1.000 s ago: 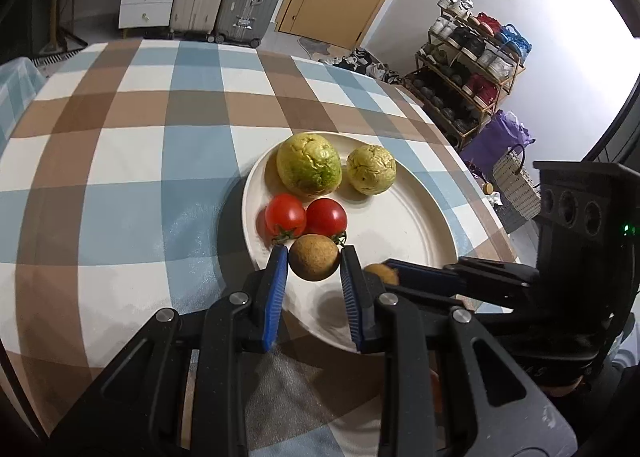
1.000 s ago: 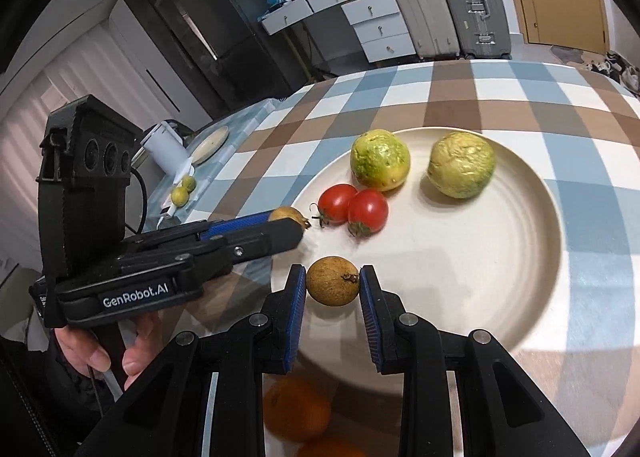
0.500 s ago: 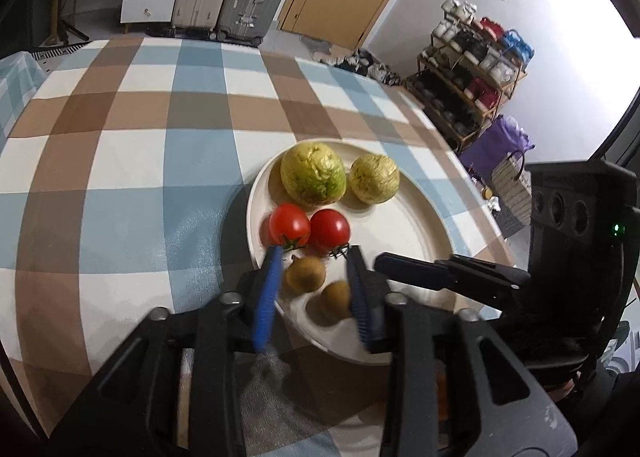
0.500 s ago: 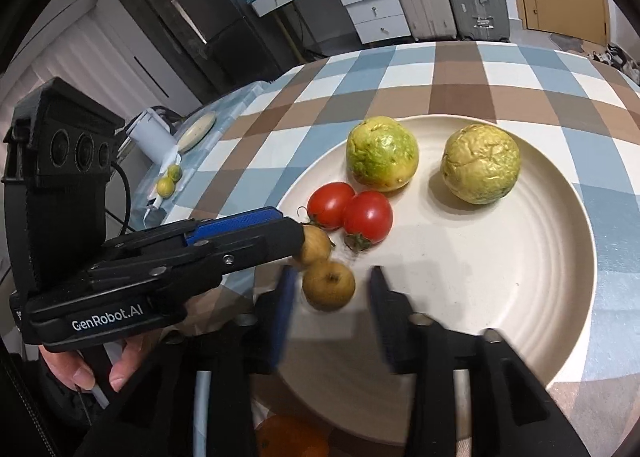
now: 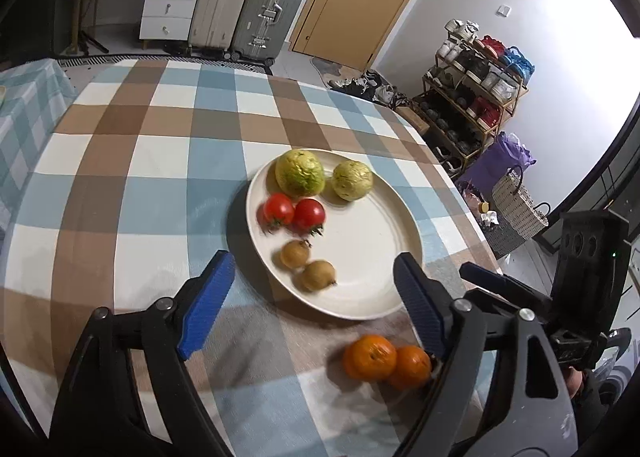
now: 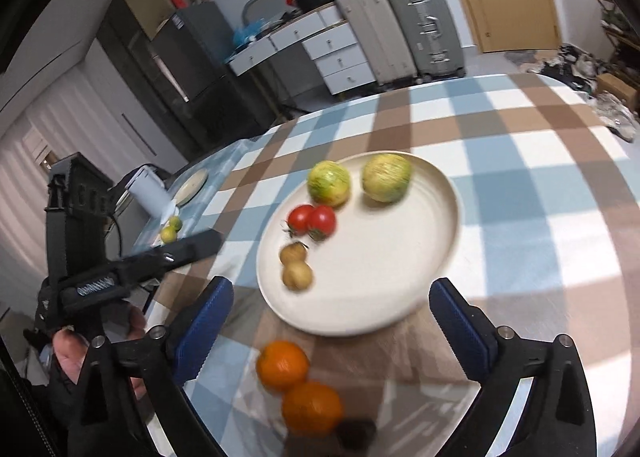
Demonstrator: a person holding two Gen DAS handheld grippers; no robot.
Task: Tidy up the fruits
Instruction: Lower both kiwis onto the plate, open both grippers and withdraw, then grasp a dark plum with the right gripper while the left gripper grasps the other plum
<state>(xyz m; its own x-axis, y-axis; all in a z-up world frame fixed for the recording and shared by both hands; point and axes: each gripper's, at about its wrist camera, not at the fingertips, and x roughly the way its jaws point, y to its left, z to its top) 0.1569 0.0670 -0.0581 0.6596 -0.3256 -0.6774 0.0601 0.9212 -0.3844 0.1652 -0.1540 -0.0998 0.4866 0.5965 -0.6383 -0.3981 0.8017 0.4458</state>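
A cream plate (image 5: 372,257) (image 6: 380,277) on the checked tablecloth holds two green-yellow fruits (image 5: 300,173), two tomatoes (image 5: 279,208) and two small brown fruits (image 5: 295,254) (image 6: 297,276) lying side by side near its front rim. Two oranges (image 5: 370,357) (image 6: 282,365) lie on the cloth in front of the plate. My left gripper (image 5: 312,257) hangs above the plate's near edge, its jaws opening wide with nothing held. My right gripper (image 6: 330,283) is also opening and empty, drawn back over the oranges.
The table's edge runs along the right in the left wrist view, with a shoe rack (image 5: 476,97) and a wicker basket (image 5: 516,201) beyond. Suitcases (image 5: 248,5) and drawers stand at the back. A second table with a small plate (image 6: 192,187) and limes lies to the left.
Both grippers let go of their small brown fruits, which now lie on the plate. Both sets of jaws spread wide and drew back and up, bringing the oranges into view.
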